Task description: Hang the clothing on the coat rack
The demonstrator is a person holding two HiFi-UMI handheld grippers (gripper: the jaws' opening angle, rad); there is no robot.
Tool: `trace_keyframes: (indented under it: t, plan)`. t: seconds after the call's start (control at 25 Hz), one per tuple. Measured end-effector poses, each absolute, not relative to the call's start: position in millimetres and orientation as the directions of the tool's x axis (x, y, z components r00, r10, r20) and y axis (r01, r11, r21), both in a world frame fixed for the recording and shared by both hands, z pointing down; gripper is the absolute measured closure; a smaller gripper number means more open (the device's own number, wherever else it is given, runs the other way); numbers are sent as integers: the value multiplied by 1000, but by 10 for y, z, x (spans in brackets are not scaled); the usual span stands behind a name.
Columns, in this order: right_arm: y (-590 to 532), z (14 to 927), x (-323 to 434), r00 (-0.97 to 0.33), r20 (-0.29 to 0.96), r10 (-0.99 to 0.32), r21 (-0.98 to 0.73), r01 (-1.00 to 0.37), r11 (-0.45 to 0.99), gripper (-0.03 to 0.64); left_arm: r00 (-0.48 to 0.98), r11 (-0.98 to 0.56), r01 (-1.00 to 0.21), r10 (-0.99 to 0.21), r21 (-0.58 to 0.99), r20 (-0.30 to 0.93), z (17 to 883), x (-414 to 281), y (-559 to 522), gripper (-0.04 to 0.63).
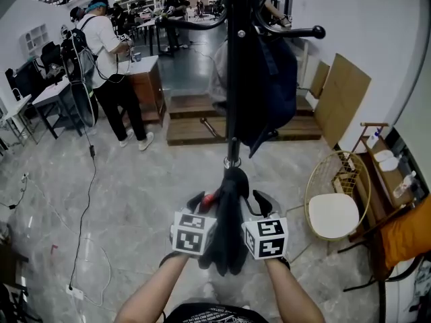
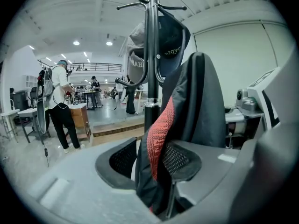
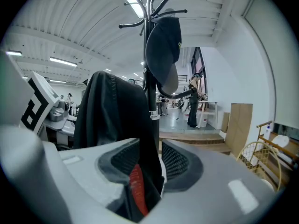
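Head view: the black fabric garment with a red mesh patch [image 1: 227,227] hangs bunched between the left claw [image 1: 204,202] and the right claw [image 1: 250,204], which sit side by side. The tall black metal coat rack [image 1: 232,79] stands straight ahead of both. Its hooks are well above them, and dark clothing [image 1: 273,86] already hangs on one side.

Left gripper view: the left claw [image 2: 152,160] is clamped on the garment [image 2: 196,106], and a fold of it rises above the jaws. The rack pole [image 2: 150,78] is just beyond. This claw seems to carry the load, so it should hold firm until a hook takes the cloth.

Right gripper view: the right claw [image 3: 147,160] stands wide. The garment [image 3: 112,111] lies loose between its pads, with a sliver of gap beside the right-hand pad. A bare hook [image 3: 128,26] sits above and left of the jaws. The best way is probably to re-grip near the collar, raise both claws past that hook and lower the cloth over it, clear of the dark cap [image 3: 163,45].
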State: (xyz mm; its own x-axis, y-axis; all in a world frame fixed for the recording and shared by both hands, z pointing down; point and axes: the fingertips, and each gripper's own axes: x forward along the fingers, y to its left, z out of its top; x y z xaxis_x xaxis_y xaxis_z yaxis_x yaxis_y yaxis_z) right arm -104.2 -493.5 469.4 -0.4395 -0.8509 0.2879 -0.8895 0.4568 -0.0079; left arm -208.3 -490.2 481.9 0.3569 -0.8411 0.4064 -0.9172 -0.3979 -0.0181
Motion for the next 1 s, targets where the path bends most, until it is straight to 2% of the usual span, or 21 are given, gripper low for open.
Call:
trace_keyframes:
  t: [0.8,1.0]
  plan:
    - [-4544,4566,-1114,-506,288,-813,-32,-854,520,483,291,-320,-947,-877,-13,382,4645,-2196,-4487,466]
    - [-4435,4459,-1106,-526,264,-808,-32,-842,538,503,269,-292,-956,-895,-12,356,4559,-2156,-4362,468]
